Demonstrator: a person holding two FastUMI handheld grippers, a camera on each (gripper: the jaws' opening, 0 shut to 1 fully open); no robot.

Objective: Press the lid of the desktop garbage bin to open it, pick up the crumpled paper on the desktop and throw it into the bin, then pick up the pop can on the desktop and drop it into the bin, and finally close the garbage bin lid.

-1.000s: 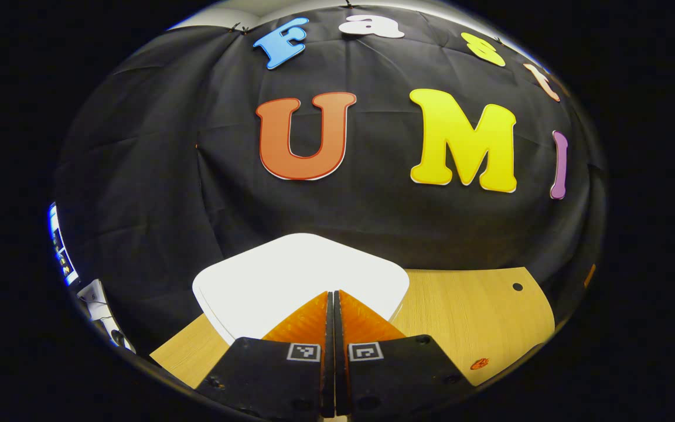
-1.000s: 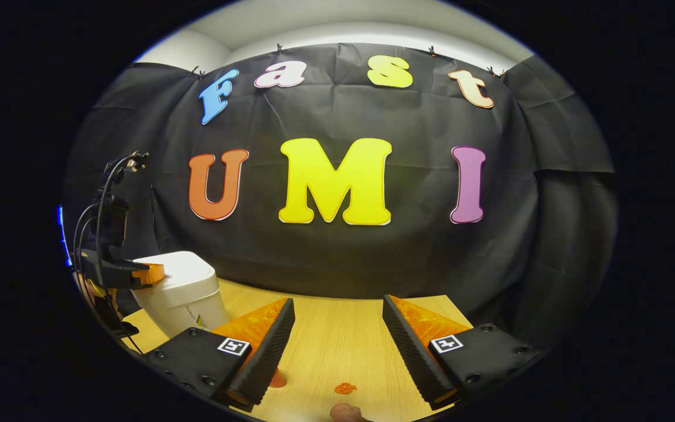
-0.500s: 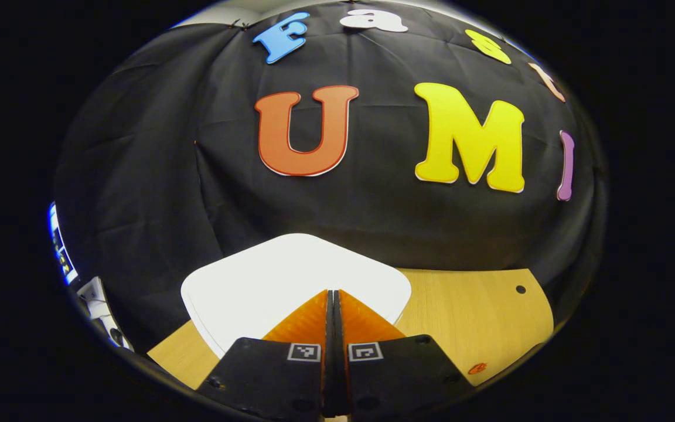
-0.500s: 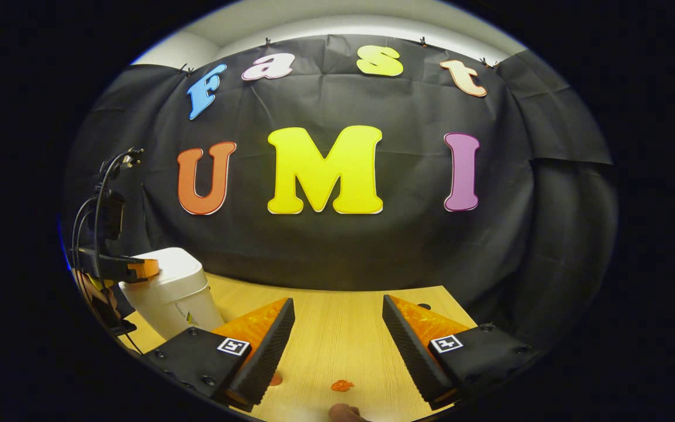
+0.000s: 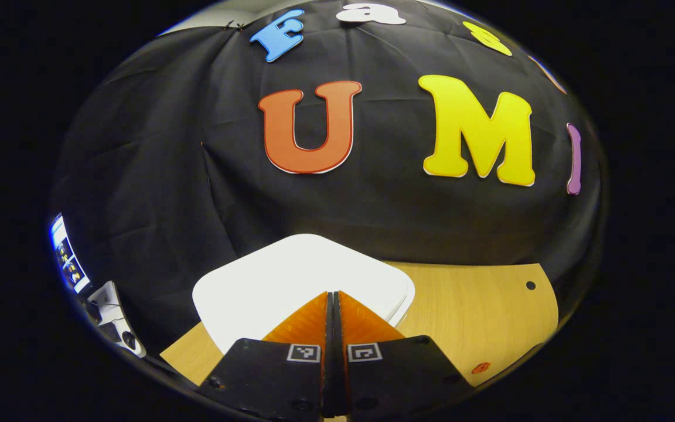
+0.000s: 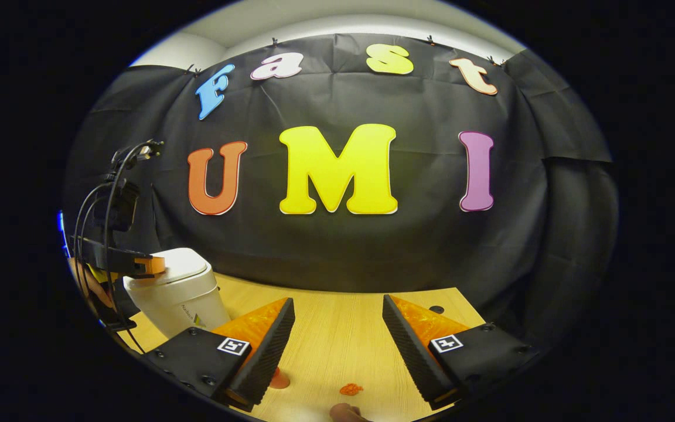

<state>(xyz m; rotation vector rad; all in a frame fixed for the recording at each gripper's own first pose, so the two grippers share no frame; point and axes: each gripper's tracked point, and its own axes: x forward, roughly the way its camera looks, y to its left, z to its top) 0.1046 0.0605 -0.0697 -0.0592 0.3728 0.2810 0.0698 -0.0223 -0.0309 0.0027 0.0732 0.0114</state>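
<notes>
The white garbage bin (image 6: 179,296) stands at the left of the wooden table, its lid (image 5: 290,275) lying down flat on it. My left gripper (image 5: 333,293) is shut with nothing between its fingers, and its tips are over the near part of the lid. From the right gripper view, the left gripper (image 6: 149,265) sits at the lid's left edge; whether it touches the lid I cannot tell. My right gripper (image 6: 337,302) hangs open over bare table to the right of the bin, holding nothing.
The wooden table (image 5: 478,310) runs right from the bin to a rounded corner with a small hole (image 5: 530,285). Small orange marks (image 6: 350,388) lie on it near my right gripper. The black cloth wall stands close behind. A lit screen (image 5: 68,264) is far left.
Both views have shifted slightly. The left gripper stays shut over the lid and the right gripper stays open above the table.
</notes>
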